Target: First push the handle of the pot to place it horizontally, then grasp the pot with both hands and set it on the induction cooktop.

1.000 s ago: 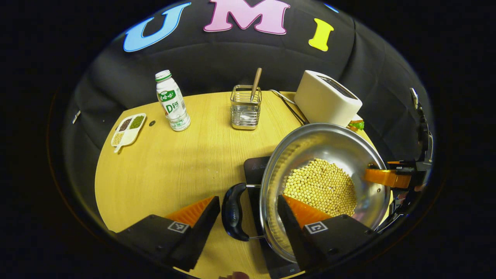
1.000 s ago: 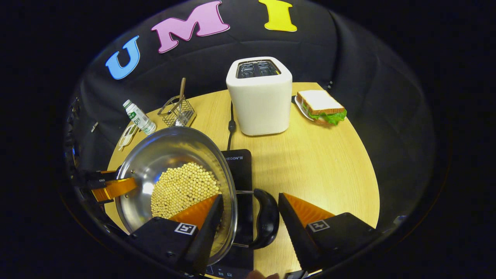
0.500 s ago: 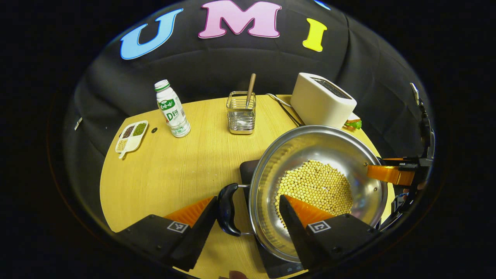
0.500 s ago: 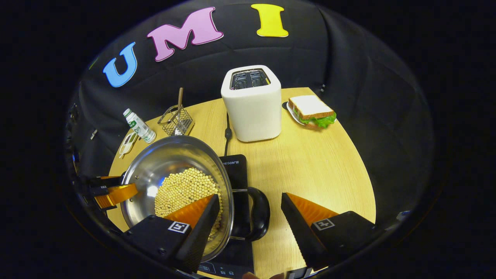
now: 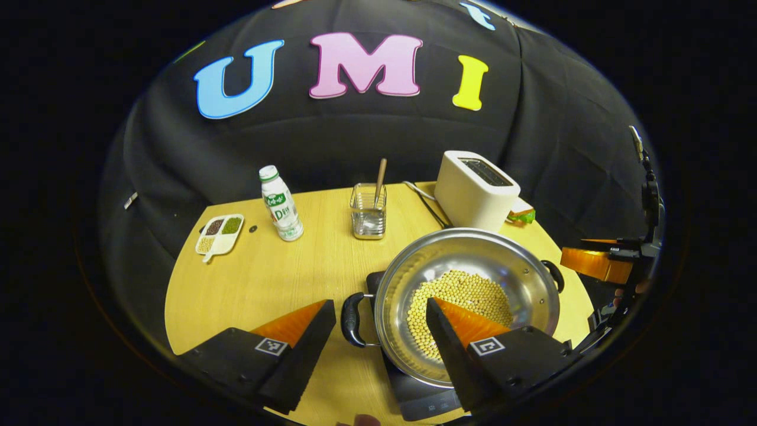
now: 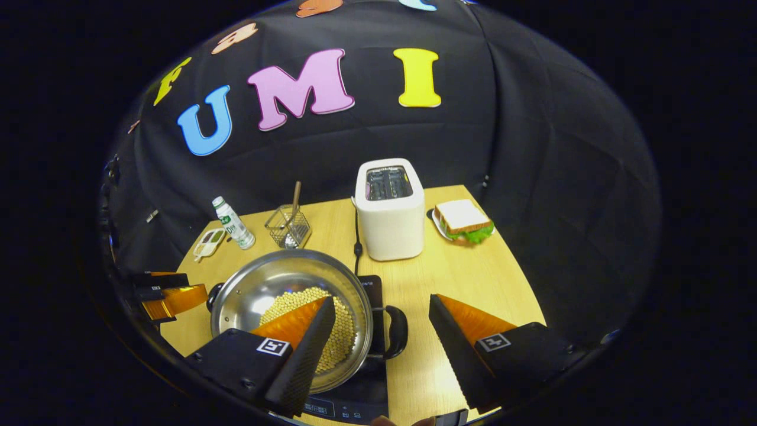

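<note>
Sitting on cooktop [image 5: 414, 397], pot [image 5: 467, 307] below both spread tools

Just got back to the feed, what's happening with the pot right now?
The pot, holding yellow beans, sits on the cooktop, both side handles lying level. A person holds both grippers: the left gripper and right gripper are open above it, fingers apart and gripping nothing. The placing looks done. Behind stand a toaster, sandwich, bottle and utensil basket.

pot [image 5: 467, 307] now lower on cooktop [image 5: 423, 399] | both hand-held grippers lifted away
</note>
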`<state>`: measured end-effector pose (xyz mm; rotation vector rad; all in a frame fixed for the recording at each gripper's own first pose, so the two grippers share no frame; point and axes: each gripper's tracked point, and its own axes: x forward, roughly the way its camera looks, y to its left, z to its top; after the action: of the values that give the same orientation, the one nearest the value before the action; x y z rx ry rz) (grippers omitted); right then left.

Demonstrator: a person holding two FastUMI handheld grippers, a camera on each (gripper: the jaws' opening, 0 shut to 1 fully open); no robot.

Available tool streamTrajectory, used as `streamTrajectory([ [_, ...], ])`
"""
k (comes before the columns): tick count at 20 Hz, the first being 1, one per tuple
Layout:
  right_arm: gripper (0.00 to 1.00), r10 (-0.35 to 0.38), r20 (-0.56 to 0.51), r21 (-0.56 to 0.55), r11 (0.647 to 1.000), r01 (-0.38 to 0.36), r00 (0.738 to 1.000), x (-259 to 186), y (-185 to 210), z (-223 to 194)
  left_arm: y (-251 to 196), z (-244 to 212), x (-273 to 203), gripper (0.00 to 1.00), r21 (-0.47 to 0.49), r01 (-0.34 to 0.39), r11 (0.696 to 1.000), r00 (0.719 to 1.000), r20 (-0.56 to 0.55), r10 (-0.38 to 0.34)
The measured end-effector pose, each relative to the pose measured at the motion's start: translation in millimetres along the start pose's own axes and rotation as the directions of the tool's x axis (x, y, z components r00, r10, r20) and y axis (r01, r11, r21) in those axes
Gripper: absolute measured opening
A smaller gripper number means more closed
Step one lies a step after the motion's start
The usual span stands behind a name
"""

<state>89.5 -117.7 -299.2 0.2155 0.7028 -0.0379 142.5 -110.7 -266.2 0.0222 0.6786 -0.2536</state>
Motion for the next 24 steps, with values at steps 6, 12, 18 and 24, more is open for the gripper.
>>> streamTrajectory([
  [6, 0.99, -0.010, 0.214, -0.050, 0.999, 0.021, 0.977, -59.4, 9.1, 65.3, -16.5, 49.2, -61.9, 0.96, 0.026, 0.030, 0.999, 0.983, 0.181, -0.035],
  [12, 0.98, 0.016, 0.341, -0.027, 1.000, -0.008, 0.940, -119.7, 26.9, 109.3, -25.8, 99.4, -132.1, 0.95, 0.084, -0.025, 0.996, 0.926, 0.377, -0.008],
  [18, 0.98, 0.036, 0.468, -0.051, 0.999, -0.014, 0.883, -175.6, 46.6, 131.1, -44.1, 120.3, -184.2, 0.95, 0.068, -0.017, 0.998, 0.852, 0.523, -0.021],
  [24, 0.98, 0.045, 0.577, -0.074, 0.997, -0.002, 0.815, -220.0, 65.2, 143.6, -17.1, 139.7, -233.6, 0.96, -0.037, -0.043, 0.998, 0.783, 0.619, 0.056],
])
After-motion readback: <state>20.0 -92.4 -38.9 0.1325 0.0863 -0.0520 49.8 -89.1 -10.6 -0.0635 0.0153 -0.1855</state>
